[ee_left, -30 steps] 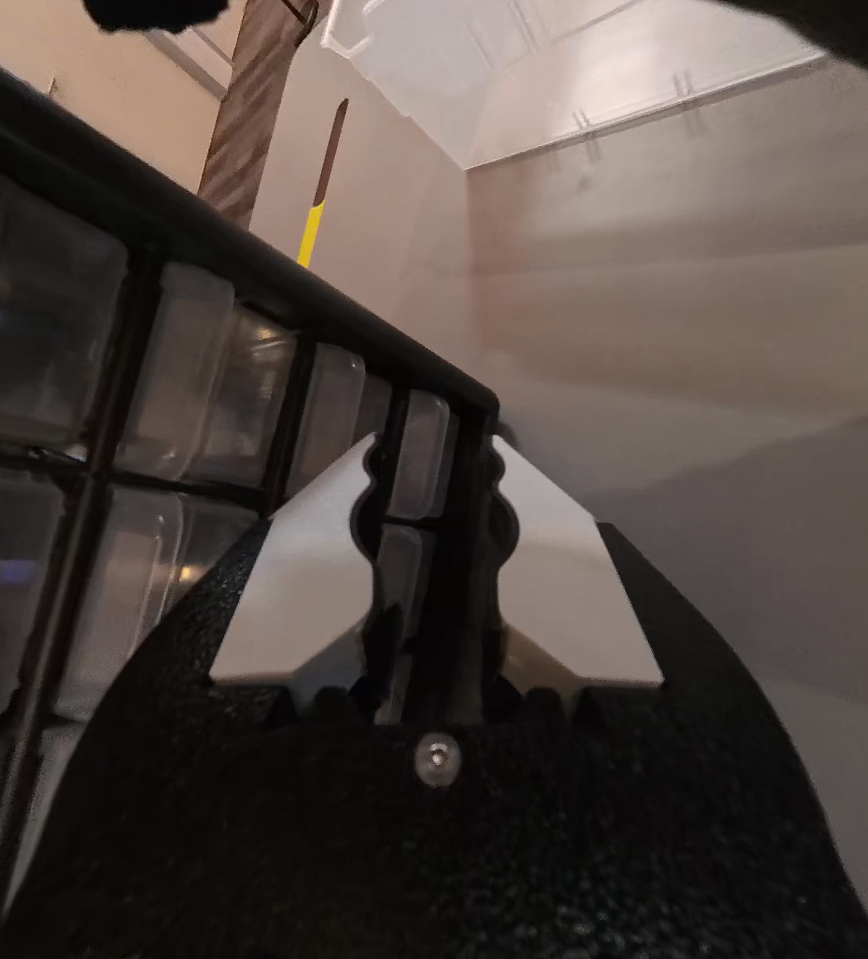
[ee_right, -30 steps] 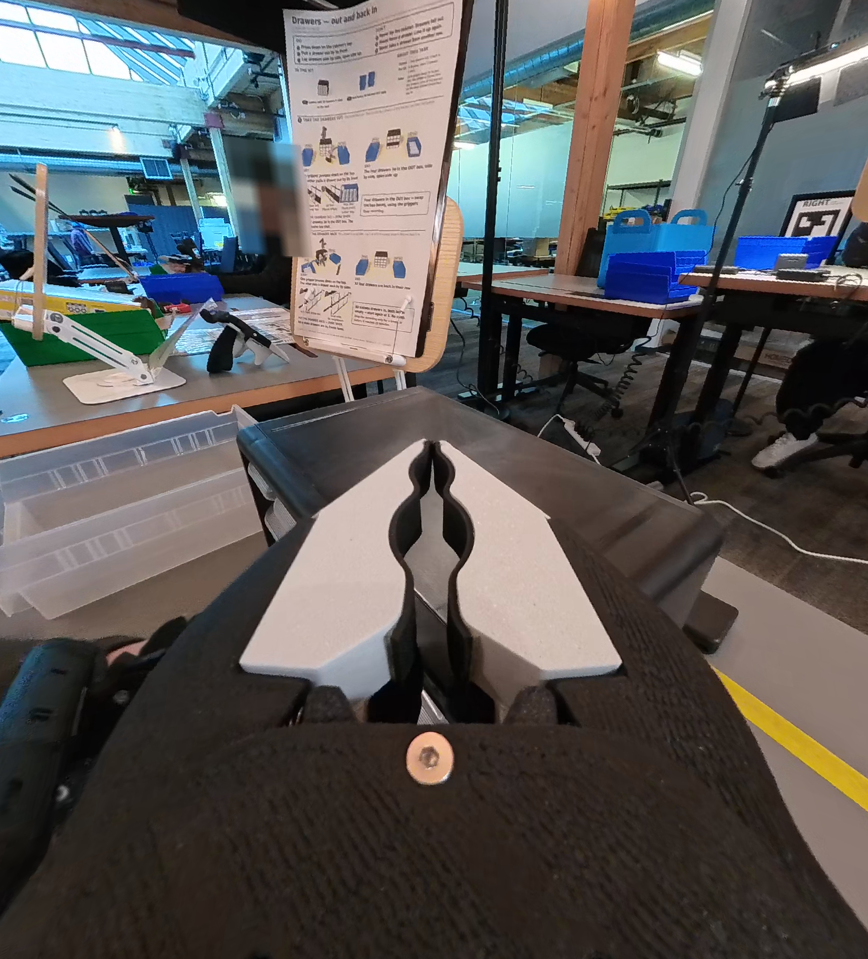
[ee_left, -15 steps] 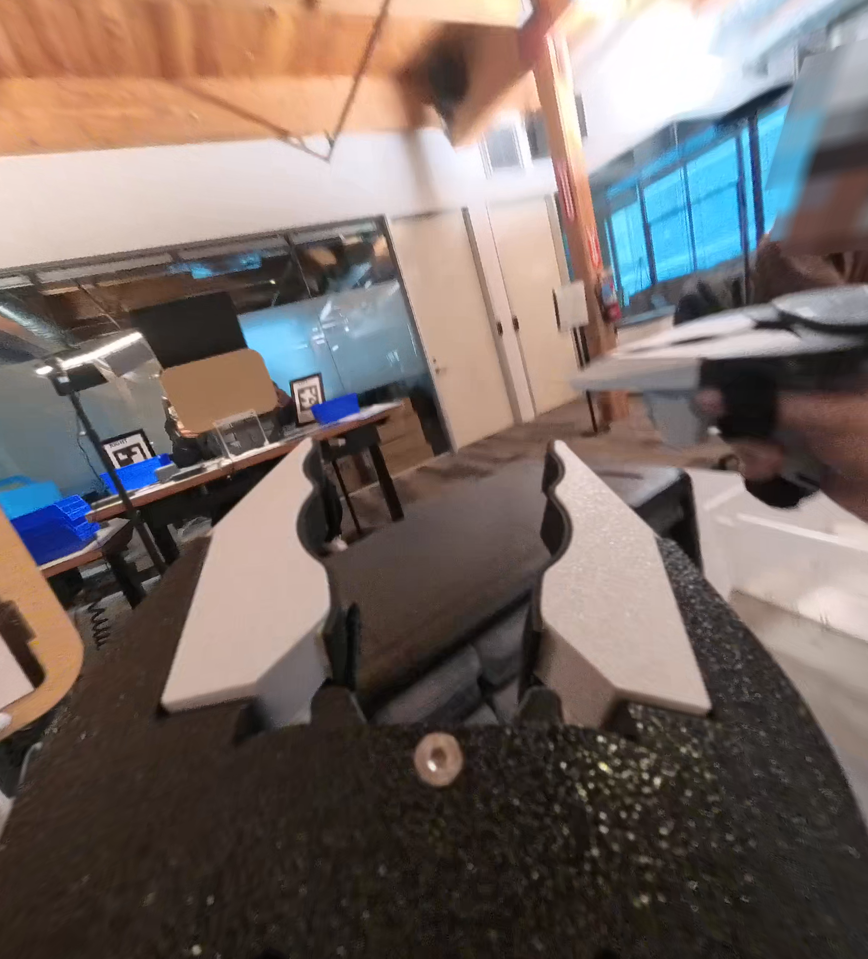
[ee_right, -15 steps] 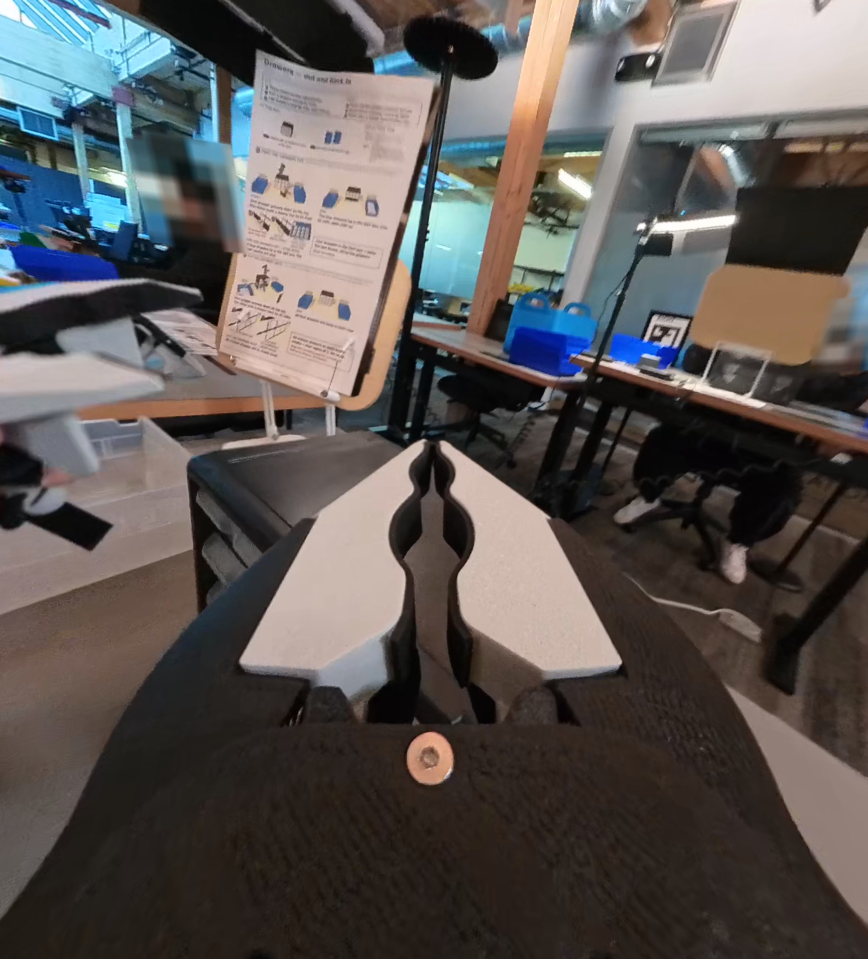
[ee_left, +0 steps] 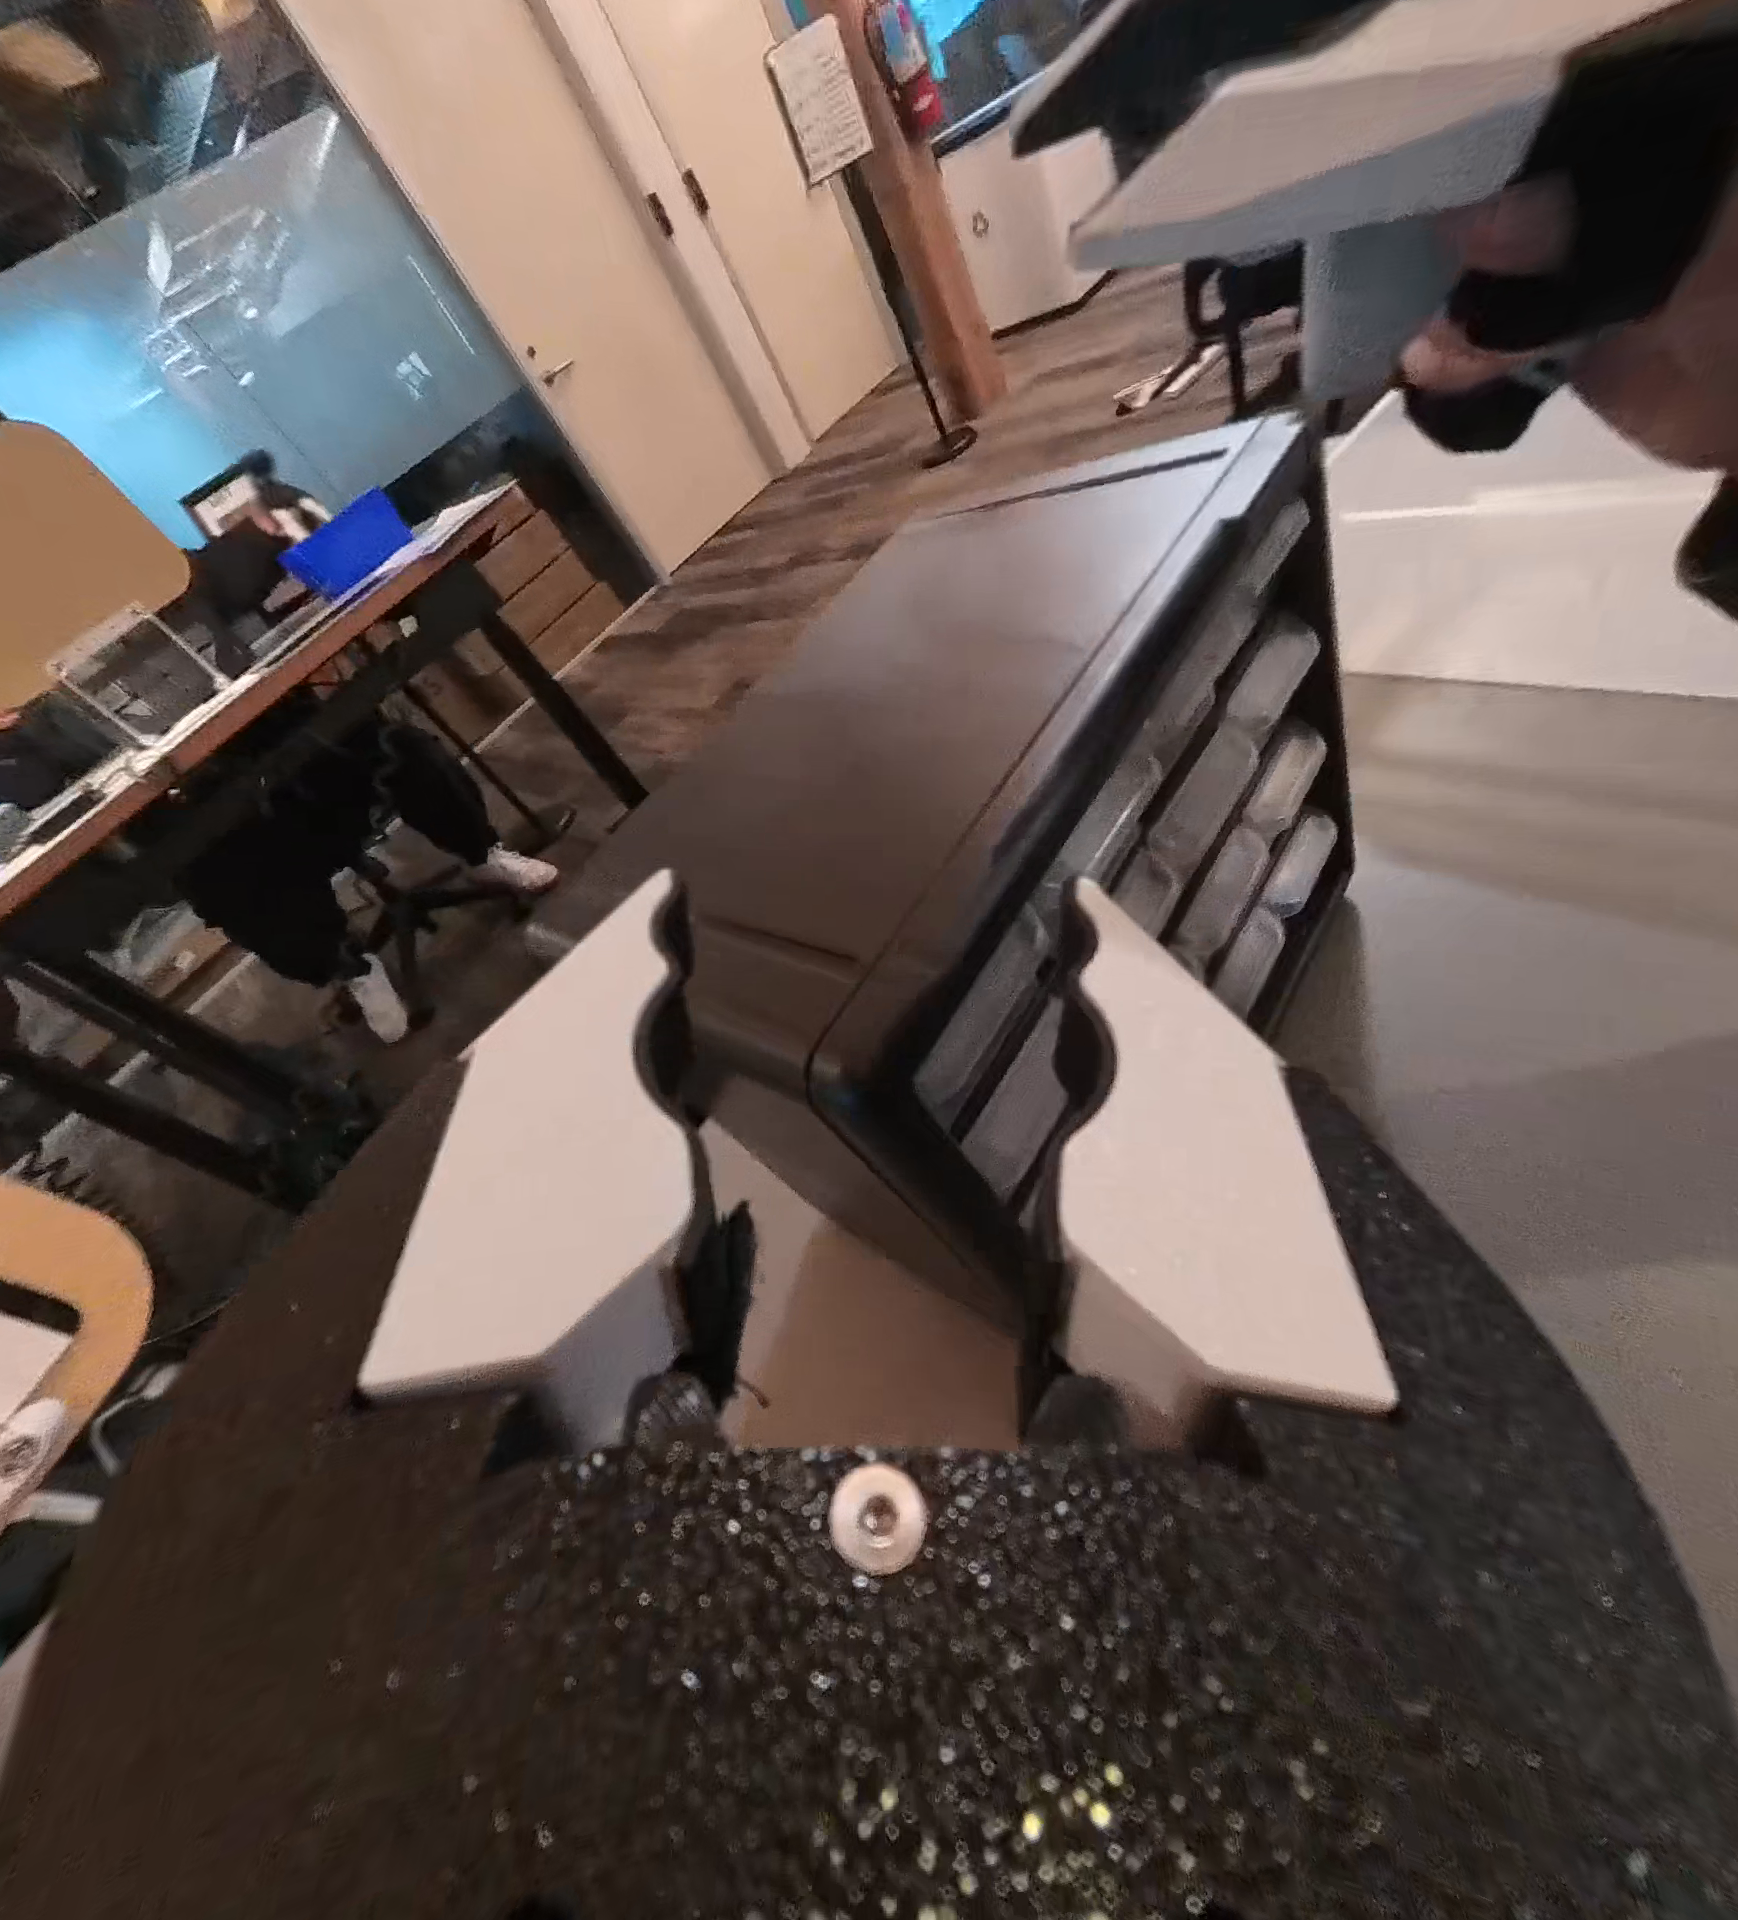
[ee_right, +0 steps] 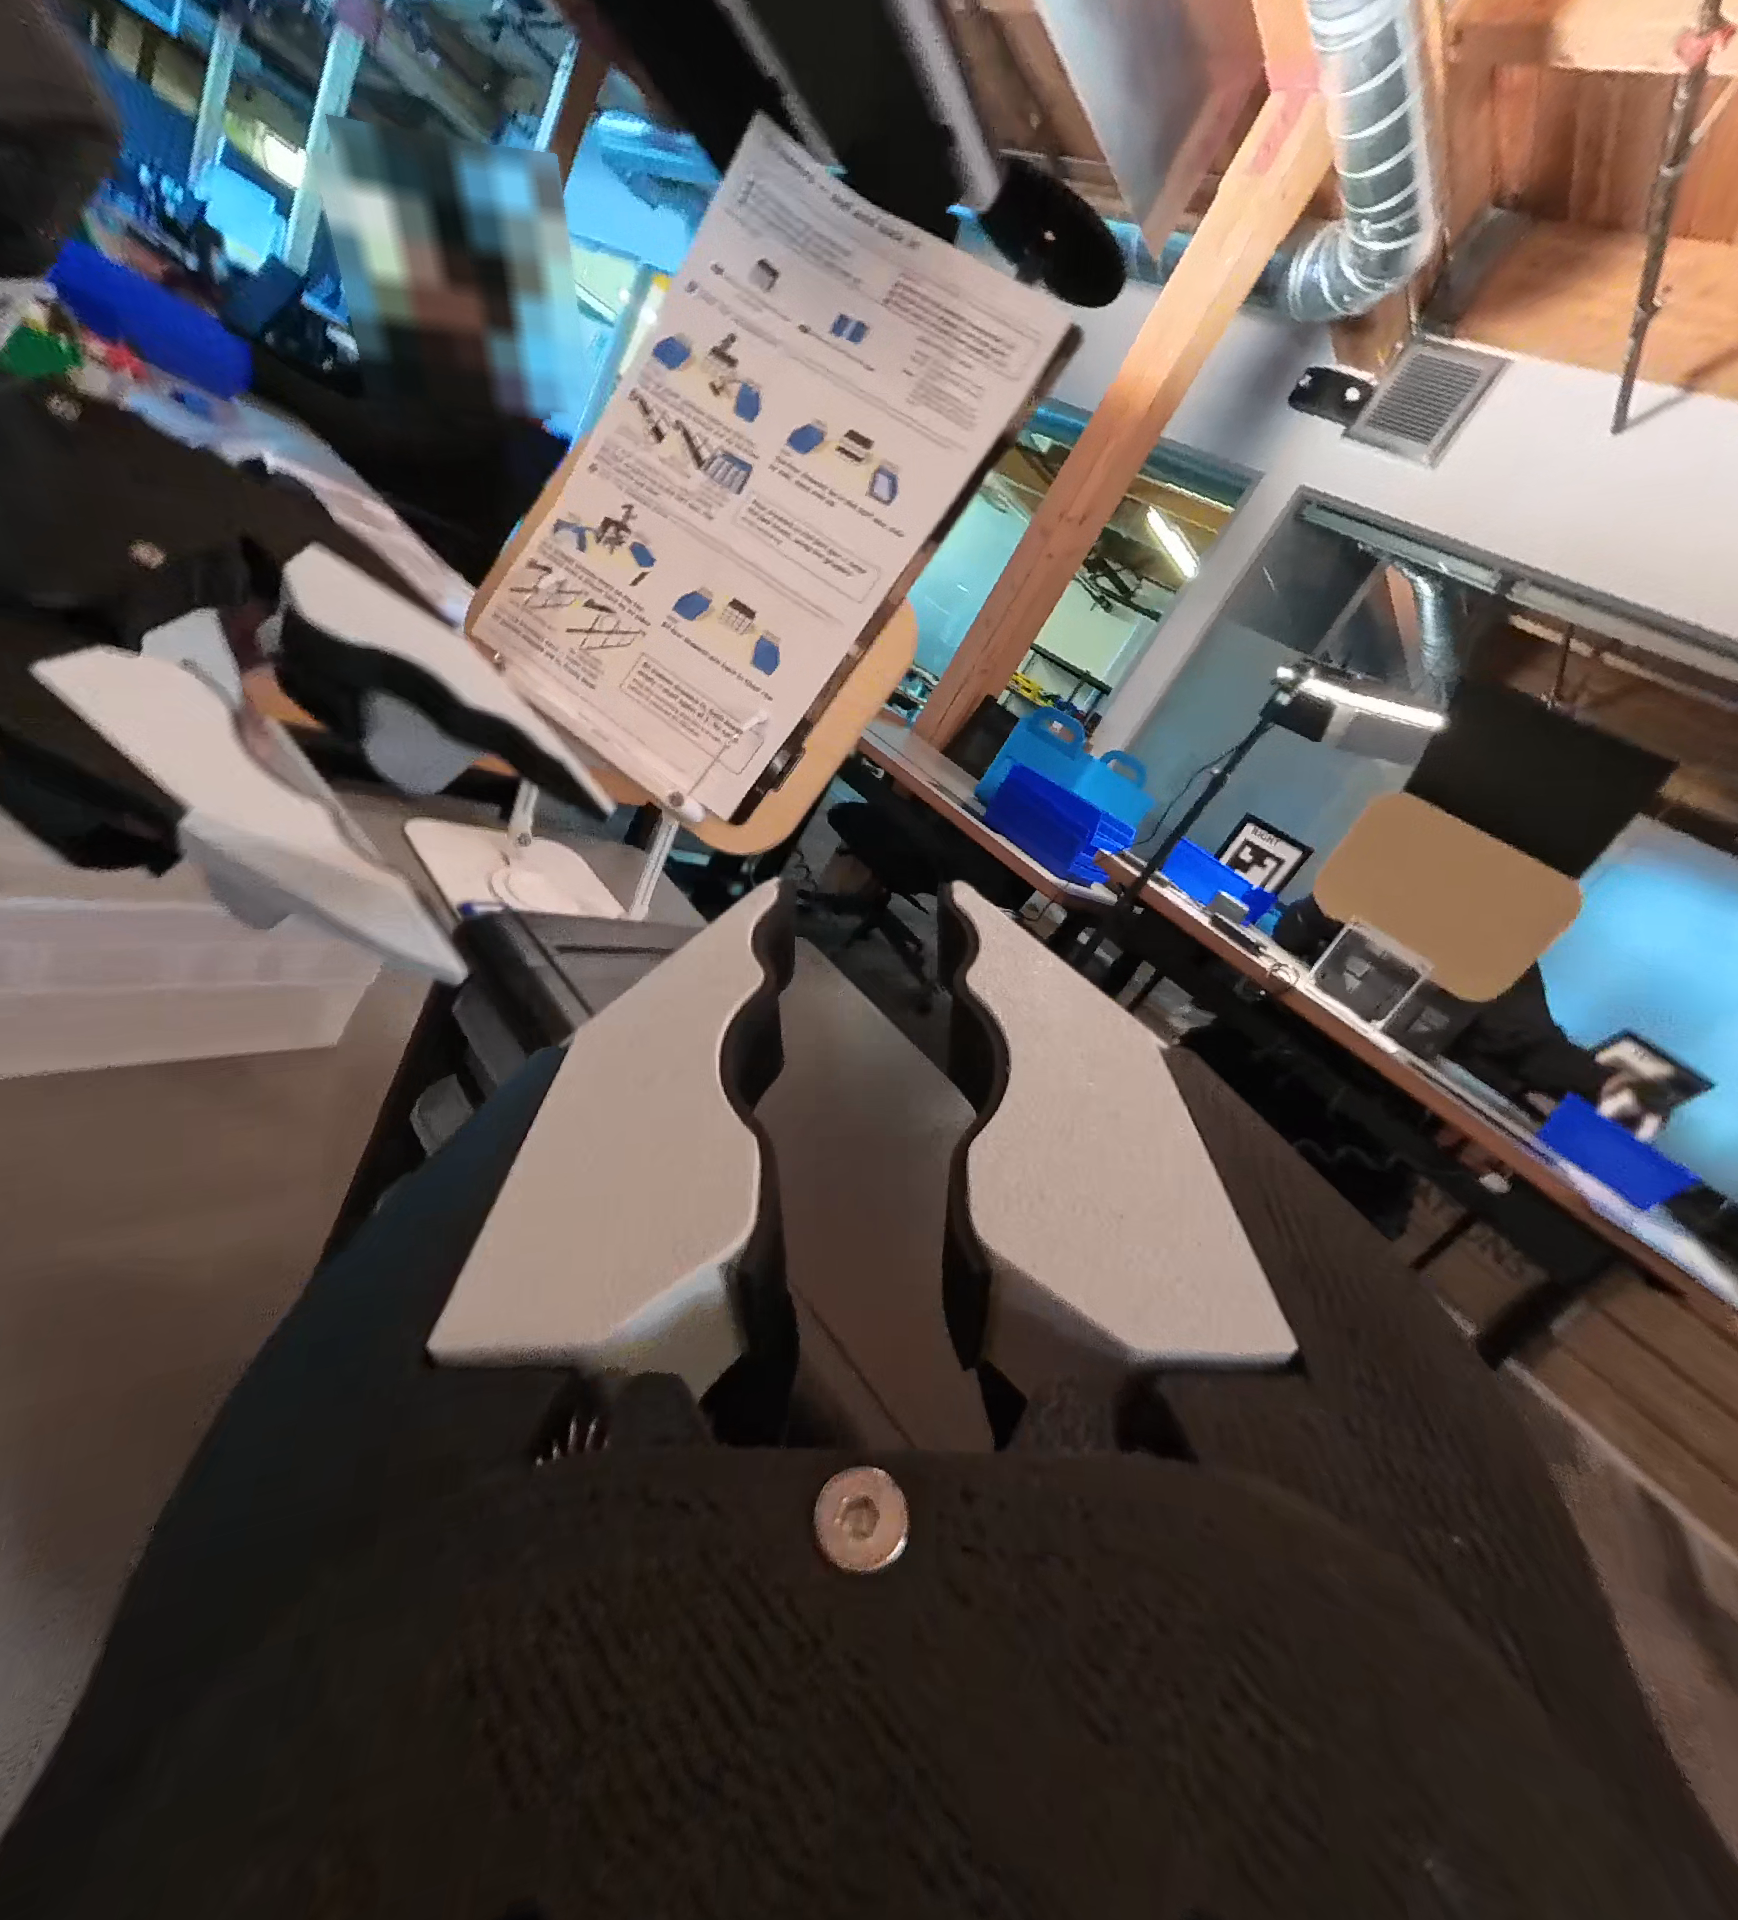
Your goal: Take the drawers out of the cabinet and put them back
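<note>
In my left view, my left claw [ee_left: 875,925] is wide open and empty above the black cabinet [ee_left: 958,665] on the tabletop [ee_left: 1571,1039], its clear drawers [ee_left: 1218,779] all in. In my right view, my right claw [ee_right: 865,914] is half open and empty over the cabinet top. The drawers look light, slippery plastic, so I'd pinch a front lip.

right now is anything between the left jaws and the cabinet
No. In the left wrist view the open left gripper frames the black cabinet, its near corner showing between the jaws.

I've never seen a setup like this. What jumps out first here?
Two pale, wavy-edged fingers fill the left wrist view, spread apart and empty. Just beyond them stands a black cabinet with clear drawers along its right face. In the right wrist view, an illustrated instruction sheet stands tilted.
</note>
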`<control>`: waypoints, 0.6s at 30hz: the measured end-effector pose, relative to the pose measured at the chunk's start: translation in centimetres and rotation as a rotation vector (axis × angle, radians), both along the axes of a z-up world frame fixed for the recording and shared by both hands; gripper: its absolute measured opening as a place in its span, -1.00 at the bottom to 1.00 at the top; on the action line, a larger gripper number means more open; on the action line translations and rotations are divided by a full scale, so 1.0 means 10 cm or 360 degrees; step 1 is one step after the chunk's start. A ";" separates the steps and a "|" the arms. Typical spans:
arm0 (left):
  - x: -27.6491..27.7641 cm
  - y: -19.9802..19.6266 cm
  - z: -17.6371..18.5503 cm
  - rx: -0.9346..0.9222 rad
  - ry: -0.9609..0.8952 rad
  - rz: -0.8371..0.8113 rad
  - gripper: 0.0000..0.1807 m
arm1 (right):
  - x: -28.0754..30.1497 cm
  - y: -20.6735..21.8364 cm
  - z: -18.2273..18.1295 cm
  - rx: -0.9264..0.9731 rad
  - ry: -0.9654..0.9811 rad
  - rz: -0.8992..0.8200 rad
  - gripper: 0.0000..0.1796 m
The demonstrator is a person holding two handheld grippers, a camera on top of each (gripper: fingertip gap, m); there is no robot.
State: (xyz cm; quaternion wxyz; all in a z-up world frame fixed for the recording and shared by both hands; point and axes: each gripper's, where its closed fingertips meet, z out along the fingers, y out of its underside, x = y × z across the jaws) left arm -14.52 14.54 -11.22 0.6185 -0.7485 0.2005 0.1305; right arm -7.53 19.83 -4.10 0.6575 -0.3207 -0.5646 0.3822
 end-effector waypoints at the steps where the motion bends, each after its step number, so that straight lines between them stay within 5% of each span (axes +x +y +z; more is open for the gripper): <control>1: -0.05 -0.01 0.02 0.0019 0.0007 0.0025 -0.26 | -0.04 -0.07 -0.03 0.0062 -0.0021 -0.0001 -0.71; 6: -0.25 -0.01 0.00 0.0088 -0.0374 -0.0025 -0.18 | -0.21 -0.58 -0.27 0.0234 0.0128 0.0054 -0.71; 9: -0.37 0.02 -0.18 -0.0009 -0.0454 -0.0008 -0.28 | -0.31 -0.79 -0.79 0.0452 0.0155 -0.0074 -0.72; 13: -0.38 0.01 -0.17 0.0015 -0.0519 -0.0063 -0.46 | -0.43 -0.85 -1.55 0.0986 -0.0042 -0.0309 -0.73; 18: -0.30 0.03 -0.18 0.0002 -0.0523 -0.0128 -0.59 | -0.59 -0.69 -2.10 0.1159 -0.0295 -0.0359 -0.71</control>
